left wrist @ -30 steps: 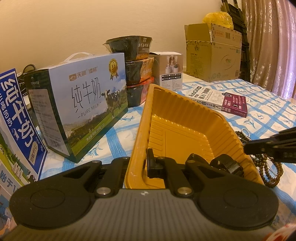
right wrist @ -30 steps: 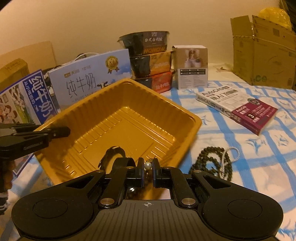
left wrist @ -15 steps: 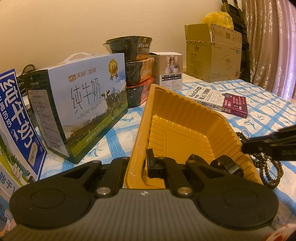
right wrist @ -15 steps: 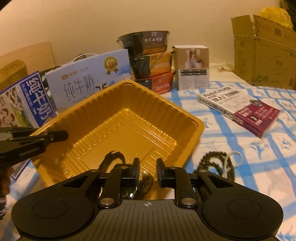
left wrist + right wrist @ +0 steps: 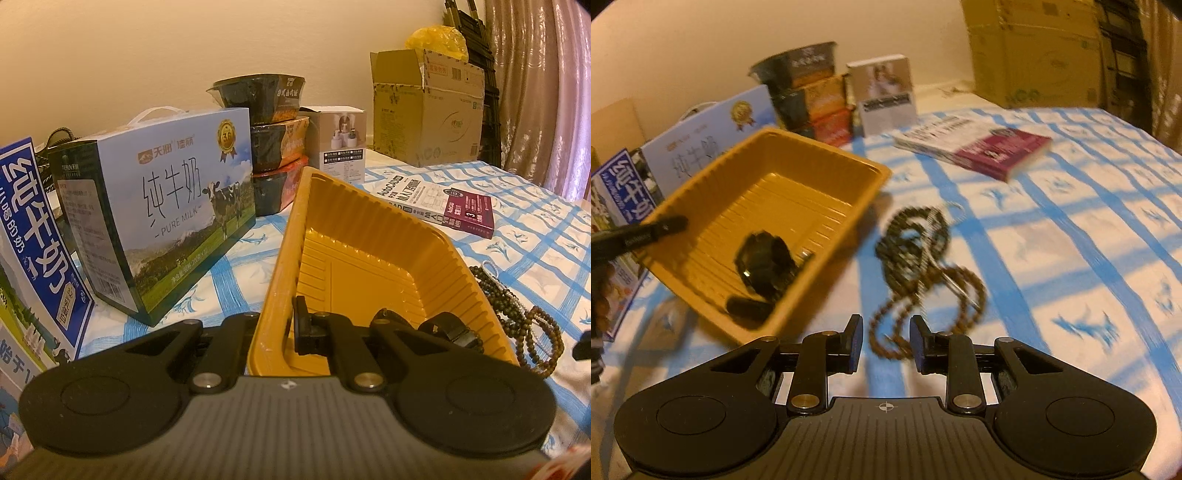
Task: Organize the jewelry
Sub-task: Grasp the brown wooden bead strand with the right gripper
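While the left gripper (image 5: 275,325) pinches the yellow tray's (image 5: 369,273) near wall, the right gripper (image 5: 884,341) hangs with jaws apart over the bead necklaces (image 5: 919,266).

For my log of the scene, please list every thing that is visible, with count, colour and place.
tray: one, yellow, on the cloth, its wall gripped by the left tongs
watch: one, black, inside the tray
bead strands: dark and brown, tangled on the cloth right of the tray
tablecloth: one, white with blue checks
book: one, white and maroon, behind the beads
milk cartons: two, blue, left of the tray
food bowls: three, stacked, behind the tray
small box: one, white
cardboard box: one, brown, far back
left tongs: shut on the tray wall
right tongs: open, above the beads
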### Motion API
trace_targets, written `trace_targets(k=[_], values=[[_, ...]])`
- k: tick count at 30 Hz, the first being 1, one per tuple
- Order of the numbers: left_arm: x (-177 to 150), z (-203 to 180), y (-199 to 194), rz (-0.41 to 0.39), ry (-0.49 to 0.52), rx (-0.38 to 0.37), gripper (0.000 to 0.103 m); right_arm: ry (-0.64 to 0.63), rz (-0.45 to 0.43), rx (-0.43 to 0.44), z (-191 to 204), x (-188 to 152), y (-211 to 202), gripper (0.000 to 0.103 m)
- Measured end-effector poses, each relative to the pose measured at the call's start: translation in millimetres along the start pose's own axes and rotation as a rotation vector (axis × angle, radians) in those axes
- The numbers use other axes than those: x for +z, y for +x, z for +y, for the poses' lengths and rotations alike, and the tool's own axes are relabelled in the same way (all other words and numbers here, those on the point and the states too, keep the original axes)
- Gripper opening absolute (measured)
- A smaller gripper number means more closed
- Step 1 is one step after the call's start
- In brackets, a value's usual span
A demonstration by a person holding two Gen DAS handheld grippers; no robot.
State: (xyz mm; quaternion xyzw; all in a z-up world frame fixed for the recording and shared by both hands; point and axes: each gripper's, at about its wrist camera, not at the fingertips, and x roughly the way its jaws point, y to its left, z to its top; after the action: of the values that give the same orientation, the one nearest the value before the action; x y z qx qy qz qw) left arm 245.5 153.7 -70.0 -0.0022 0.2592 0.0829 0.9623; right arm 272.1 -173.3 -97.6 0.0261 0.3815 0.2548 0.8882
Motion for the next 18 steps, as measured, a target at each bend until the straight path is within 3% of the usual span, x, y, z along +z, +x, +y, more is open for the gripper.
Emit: trace_targets(k=[12, 18], values=[[0.2, -0.8, -0.8, 0.0, 0.003, 0.002, 0.006, -0.024, 0.078, -0.015, 4.3, -17.5, 12.8, 0.028], [0.6, -0.8, -1.2, 0.0, 0.002, 0.001, 0.006, -0.031, 0.077, -0.008, 14.2, -13.6, 22.2, 0.028]])
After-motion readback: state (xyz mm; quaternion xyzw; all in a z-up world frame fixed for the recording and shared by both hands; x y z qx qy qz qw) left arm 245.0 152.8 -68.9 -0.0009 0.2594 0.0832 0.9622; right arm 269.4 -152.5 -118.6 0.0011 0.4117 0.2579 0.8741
